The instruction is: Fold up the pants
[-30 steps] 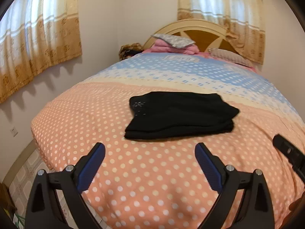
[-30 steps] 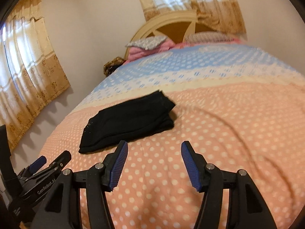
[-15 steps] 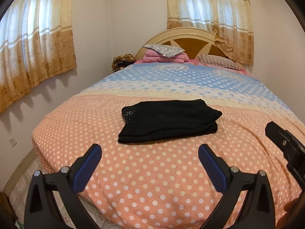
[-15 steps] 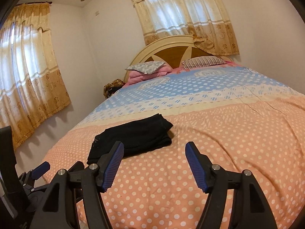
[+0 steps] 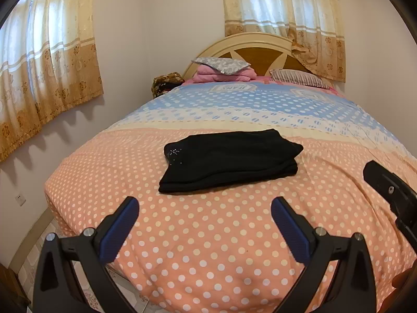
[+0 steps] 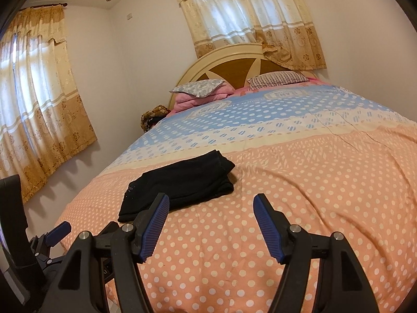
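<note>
The black pants (image 5: 229, 160) lie folded into a neat rectangle on the orange dotted part of the bedspread (image 5: 208, 234). My left gripper (image 5: 204, 203) hovers over the bed's foot, short of the pants, jaws wide open and empty. In the right wrist view the same pants (image 6: 179, 185) lie ahead and to the left. My right gripper (image 6: 211, 200) stands open with nothing between its blue pads; its left finger (image 6: 153, 224) overlaps the near corner of the pants in the picture without touching them. The left gripper (image 6: 49, 234) shows at that view's lower left edge.
Pillows and a pink blanket (image 5: 224, 71) are stacked against the headboard (image 5: 258, 49). Curtains (image 5: 47, 60) cover windows on the left and back walls. Tiled floor (image 5: 31, 258) shows beside the bed's left edge. The right gripper's body (image 5: 391, 193) juts in at the right.
Both grippers drew back from the pants and tilted up, so more of the room shows. The jaws of both stand a little wider than a second ago. The pants stayed put.
</note>
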Demonstrator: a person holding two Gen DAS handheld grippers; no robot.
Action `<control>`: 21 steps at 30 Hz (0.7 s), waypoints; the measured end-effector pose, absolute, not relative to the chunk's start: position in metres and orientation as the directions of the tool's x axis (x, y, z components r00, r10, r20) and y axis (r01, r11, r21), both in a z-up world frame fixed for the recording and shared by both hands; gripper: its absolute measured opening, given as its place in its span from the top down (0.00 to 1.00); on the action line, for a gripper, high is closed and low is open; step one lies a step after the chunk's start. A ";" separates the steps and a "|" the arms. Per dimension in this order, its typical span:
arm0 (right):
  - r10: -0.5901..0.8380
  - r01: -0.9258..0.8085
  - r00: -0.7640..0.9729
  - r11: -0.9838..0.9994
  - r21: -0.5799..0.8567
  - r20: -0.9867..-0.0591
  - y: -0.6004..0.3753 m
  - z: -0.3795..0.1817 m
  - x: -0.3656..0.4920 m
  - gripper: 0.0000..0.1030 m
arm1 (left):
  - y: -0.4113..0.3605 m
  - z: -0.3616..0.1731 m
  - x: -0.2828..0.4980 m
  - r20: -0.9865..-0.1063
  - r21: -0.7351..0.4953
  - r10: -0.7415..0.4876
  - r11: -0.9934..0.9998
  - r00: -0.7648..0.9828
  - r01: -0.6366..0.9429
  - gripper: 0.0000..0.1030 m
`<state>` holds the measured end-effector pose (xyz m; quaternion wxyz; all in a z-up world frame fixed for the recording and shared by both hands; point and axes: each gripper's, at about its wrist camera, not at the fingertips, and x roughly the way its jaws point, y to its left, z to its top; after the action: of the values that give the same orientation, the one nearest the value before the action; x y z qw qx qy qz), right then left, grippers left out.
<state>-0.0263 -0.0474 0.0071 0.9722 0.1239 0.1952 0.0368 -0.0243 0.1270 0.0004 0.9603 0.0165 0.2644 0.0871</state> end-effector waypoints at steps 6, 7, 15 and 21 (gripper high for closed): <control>0.119 -0.025 0.924 0.968 0.251 -0.364 -0.047 0.009 -0.030 0.33 | 0.127 0.001 -0.025 -0.507 0.071 0.176 0.984 0.843 -0.163 0.00; 0.120 -0.026 0.923 0.967 0.252 -0.365 -0.047 0.009 -0.030 0.33 | 0.127 0.001 -0.025 -0.507 0.072 0.177 0.984 0.844 -0.163 0.00; 0.117 -0.021 0.923 0.966 0.256 -0.366 -0.046 0.010 -0.031 0.33 | 0.127 0.003 -0.026 -0.506 0.067 0.177 0.984 0.844 -0.166 0.00; 0.116 -0.020 0.924 0.966 0.256 -0.364 -0.046 0.011 -0.032 0.33 | 0.127 0.006 -0.027 -0.498 0.074 0.173 0.985 0.850 -0.157 0.00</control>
<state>-0.0316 -0.0461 0.0109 0.9729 0.1249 0.1915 0.0350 -0.0269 0.1271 0.0065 0.9616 0.0150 0.2601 0.0858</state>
